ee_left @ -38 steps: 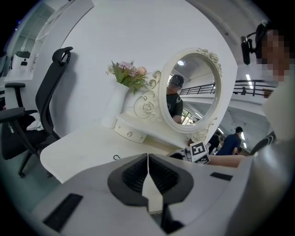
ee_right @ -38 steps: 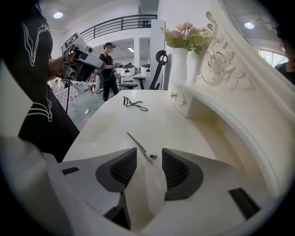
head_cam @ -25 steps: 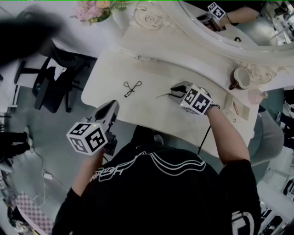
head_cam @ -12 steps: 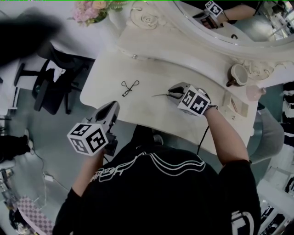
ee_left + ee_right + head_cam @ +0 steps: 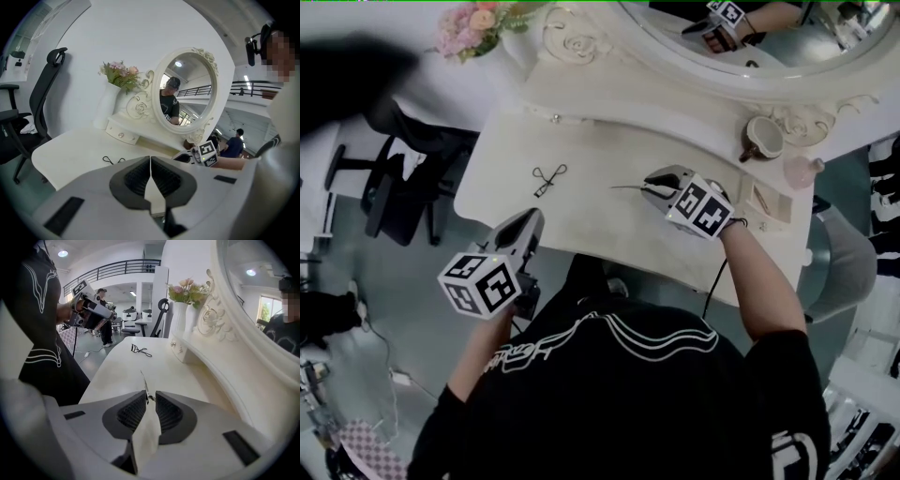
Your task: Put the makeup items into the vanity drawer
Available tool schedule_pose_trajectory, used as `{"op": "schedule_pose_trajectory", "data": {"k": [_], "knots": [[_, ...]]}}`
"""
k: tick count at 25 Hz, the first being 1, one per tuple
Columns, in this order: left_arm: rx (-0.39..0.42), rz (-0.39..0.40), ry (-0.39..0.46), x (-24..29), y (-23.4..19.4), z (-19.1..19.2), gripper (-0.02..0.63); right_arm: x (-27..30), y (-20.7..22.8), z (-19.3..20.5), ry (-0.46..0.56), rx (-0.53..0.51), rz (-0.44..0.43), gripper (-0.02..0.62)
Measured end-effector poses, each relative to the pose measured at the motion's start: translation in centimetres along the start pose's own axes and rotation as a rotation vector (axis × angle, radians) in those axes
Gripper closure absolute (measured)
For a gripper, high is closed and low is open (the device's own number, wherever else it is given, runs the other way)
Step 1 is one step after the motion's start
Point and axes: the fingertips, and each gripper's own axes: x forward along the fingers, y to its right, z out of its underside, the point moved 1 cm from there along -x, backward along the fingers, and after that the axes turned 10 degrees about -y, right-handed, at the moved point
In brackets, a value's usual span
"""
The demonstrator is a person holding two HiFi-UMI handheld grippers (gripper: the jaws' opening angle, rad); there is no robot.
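Grip first: the right tool (image 5: 649,186) (image 5: 150,394) has its jaws drawn nearly together on a thin makeup item (image 5: 626,187) (image 5: 144,383), a slender pale sliver that sticks forward out of the tips and lies against the left pad. It is carried low over the middle of the white counter (image 5: 581,216), pointing towards the person's left. The left tool (image 5: 532,217) (image 5: 150,159) has its jaws pressed together with nothing between them, and it hangs off the counter's near edge, over the floor, well apart from the right one.

Further left on the counter lies an eyelash curler (image 5: 548,178) (image 5: 140,350), flat and on its own. Behind it, under the oval mirror (image 5: 769,47), sits the vanity drawer (image 5: 555,118) (image 5: 178,350), closed, its small round knob facing the counter. A vase of flowers (image 5: 473,23) stands at the left end of the mirror's base, and a cup (image 5: 761,139) stands near the right end. A black office chair (image 5: 403,178) stands on the floor to the left.
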Motion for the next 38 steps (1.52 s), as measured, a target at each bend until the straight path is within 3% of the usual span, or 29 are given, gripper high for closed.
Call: {"op": "schedule_pose_trajectory", "data": {"k": [15,23,32,38], "knots": [[0.123,0.163,-0.027,4.2,9.1,-0.2,0.578,-12.7,1.9,8.9,0.007,0.152,0.273,0.515],[0.179,0.252,-0.048,6.9,13.1,-0.9,0.578,-18.7,3.1,14.3,0.0,0.287,0.403,0.517],[0.212,0.296,-0.077,9.7,15.6,-1.7,0.578,-22.1,4.7,20.7,-0.047,0.417,0.479,0.517],[0.23,0.299,-0.093,10.9,16.0,-2.2,0.578,-21.9,5.6,24.1,-0.096,0.485,0.48,0.517]]}}
